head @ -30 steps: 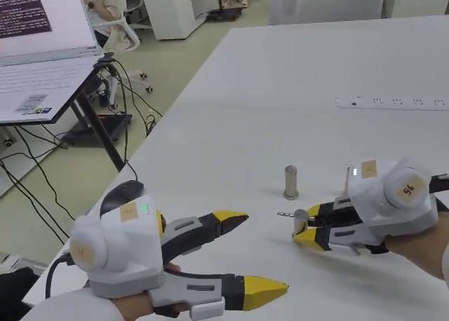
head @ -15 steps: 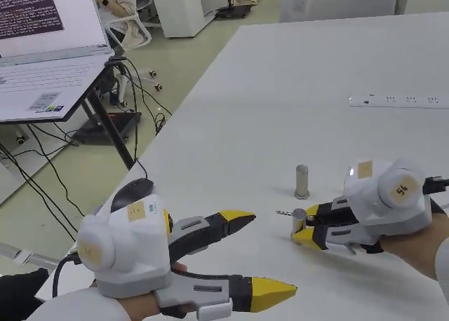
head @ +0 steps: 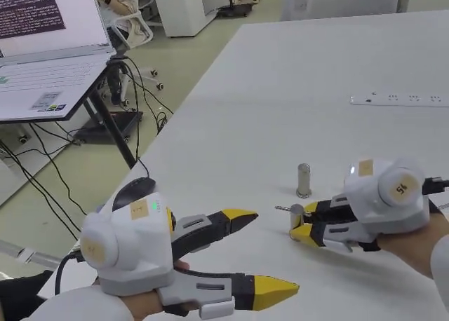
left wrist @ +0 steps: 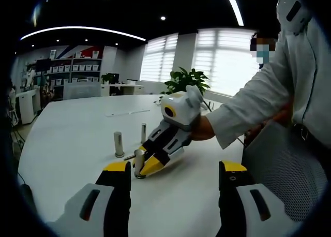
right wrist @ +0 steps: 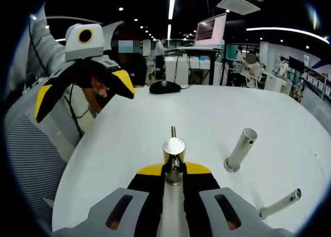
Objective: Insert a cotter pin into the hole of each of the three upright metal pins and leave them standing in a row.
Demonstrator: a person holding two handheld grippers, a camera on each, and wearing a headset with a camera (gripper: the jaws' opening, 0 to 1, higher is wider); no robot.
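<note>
Holding one metal pin (right wrist: 174,146) low on its shaft, our right gripper (head: 303,223) is closed firmly around it, not far from the table's (head: 316,76) near edge. A thin cotter pin (head: 283,209) sticks out sideways near the pin's top, apparently through the hole. Our left gripper (head: 270,252) hovers by the near left corner, jaws spread wide and holding nothing. A second pin (head: 303,180) stands upright just beyond the held one, and a third pin (left wrist: 143,133) stands near it, farther from the near edge.

We judge the metal pins to be stiff, smooth and easy to tip over, so we would take them low on the shaft, clear of the hole. The cotter pin looks light and easily bent, so we would pinch it by its head, which we cannot make out here.
</note>
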